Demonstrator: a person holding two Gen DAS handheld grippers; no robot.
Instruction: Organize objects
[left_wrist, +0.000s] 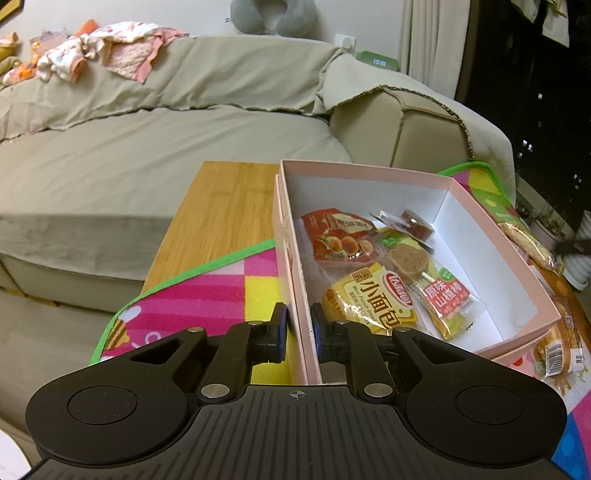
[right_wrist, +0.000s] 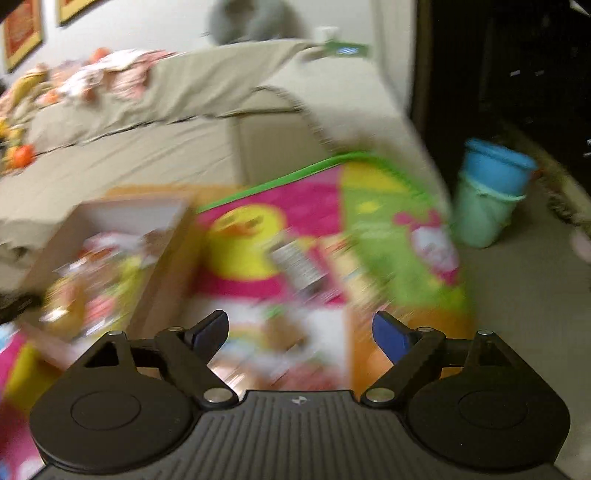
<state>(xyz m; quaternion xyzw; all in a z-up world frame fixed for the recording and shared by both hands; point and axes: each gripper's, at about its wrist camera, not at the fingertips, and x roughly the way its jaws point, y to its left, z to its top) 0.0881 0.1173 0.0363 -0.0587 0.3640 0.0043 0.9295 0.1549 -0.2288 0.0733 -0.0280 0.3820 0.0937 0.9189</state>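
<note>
Keep your left gripper (left_wrist: 298, 334) clamped on the box (left_wrist: 491, 236) wall; right gripper (right_wrist: 300, 334), fingers apart and empty, should straddle the packet (right_wrist: 301, 264) ahead.

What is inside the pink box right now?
The pink box holds a red snack packet, a yellow bread packet, a hawthorn stick packet and brown discs. Anything beneath these packets is covered.

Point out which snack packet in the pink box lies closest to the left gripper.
The yellow bread packet, lying just beyond the left gripper, which is clamped on the pink box wall. The red packet and others sit farther back.
</note>
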